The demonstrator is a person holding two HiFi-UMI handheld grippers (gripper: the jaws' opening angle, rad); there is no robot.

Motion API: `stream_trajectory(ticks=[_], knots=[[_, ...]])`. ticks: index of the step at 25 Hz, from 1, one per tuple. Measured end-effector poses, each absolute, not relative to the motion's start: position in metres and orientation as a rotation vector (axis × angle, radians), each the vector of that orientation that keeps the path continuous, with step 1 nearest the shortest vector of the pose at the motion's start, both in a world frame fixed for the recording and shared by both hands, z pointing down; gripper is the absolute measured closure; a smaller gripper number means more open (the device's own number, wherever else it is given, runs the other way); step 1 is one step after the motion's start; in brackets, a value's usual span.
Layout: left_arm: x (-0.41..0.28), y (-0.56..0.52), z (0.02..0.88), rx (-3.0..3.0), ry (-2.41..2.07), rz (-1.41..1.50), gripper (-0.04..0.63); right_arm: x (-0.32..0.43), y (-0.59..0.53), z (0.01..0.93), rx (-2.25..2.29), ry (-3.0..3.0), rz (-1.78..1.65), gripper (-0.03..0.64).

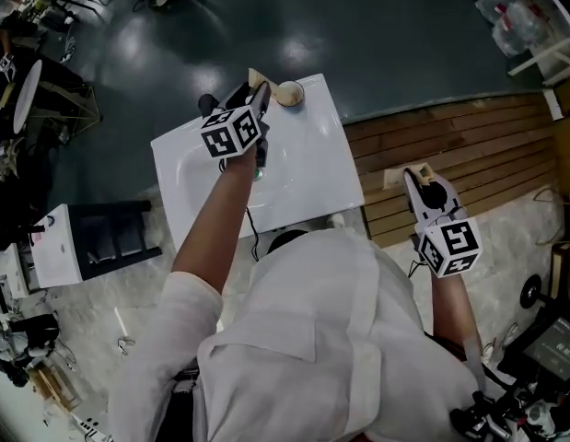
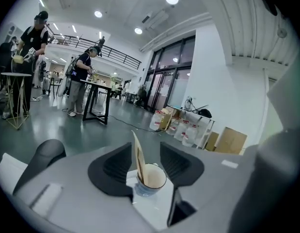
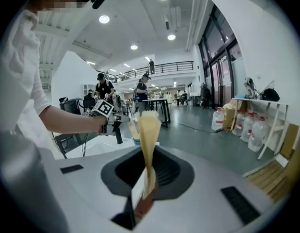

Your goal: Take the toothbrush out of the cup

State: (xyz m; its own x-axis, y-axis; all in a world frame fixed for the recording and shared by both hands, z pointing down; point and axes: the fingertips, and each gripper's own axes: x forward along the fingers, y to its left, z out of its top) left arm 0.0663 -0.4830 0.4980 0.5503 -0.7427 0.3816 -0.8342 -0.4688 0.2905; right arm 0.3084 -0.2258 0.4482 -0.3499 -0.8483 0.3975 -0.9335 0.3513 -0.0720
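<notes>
Tan toothbrush (image 2: 138, 159): it stands in the cup (image 2: 150, 181), propped on the rim nearest you. Its long axis is close to upright, and the top leans left in the left gripper view.
Cup position: at the far edge of the white table (image 1: 312, 164), upright, with its mouth open to you.
Left gripper (image 2: 146, 154): your fingers are spread wide and press on nothing. The cup and toothbrush sit straight ahead, framed in the gap just beyond the tips, and I see no contact.
Right gripper (image 3: 149, 154): your fingers are closed on a second tan strip (image 3: 149, 130) that flares at the top. It looks like another toothbrush of the same kind, though I can't be sure.
Nearer hand: the left, plainly. In the head view it is over the table just beside the cup. The right hand is off the table's right side, well apart, above the wooden boards.
Deciding relation: the handle is a thin, flat, near-vertical strip, left of centre between your left fingers.
Likely next move: shift slightly left as you go forward, so the fingers close on the handle above the rim and not on the cup.
Risk: the right-hand finger could nudge the cup wall, and a light cup this close to the table edge may tip or slide.
</notes>
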Motion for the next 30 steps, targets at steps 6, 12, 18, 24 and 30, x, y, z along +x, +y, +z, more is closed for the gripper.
stream_trajectory(ticks=[6, 12, 18, 24, 30], knots=[[0.062, -0.508, 0.520, 2.268, -1.323, 0.302, 0.430, 0.320, -0.235, 0.452, 1.592, -2.315, 0.435, 0.579], [0.058, -0.509, 0.527, 2.261, -1.342, 0.334, 0.528, 0.324, -0.235, 0.454, 1.600, -2.306, 0.451, 0.580], [0.056, -0.506, 0.521, 2.271, -1.341, 0.289, 0.534, 0.320, -0.239, 0.453, 1.586, -2.313, 0.446, 0.580], [0.055, -0.501, 0.499, 2.306, -1.346, 0.247, 0.537, 0.314, -0.244, 0.450, 1.564, -2.332, 0.430, 0.580], [0.059, -0.489, 0.462, 2.386, -1.331, 0.181, 0.537, 0.309, -0.244, 0.449, 1.544, -2.346, 0.430, 0.581]])
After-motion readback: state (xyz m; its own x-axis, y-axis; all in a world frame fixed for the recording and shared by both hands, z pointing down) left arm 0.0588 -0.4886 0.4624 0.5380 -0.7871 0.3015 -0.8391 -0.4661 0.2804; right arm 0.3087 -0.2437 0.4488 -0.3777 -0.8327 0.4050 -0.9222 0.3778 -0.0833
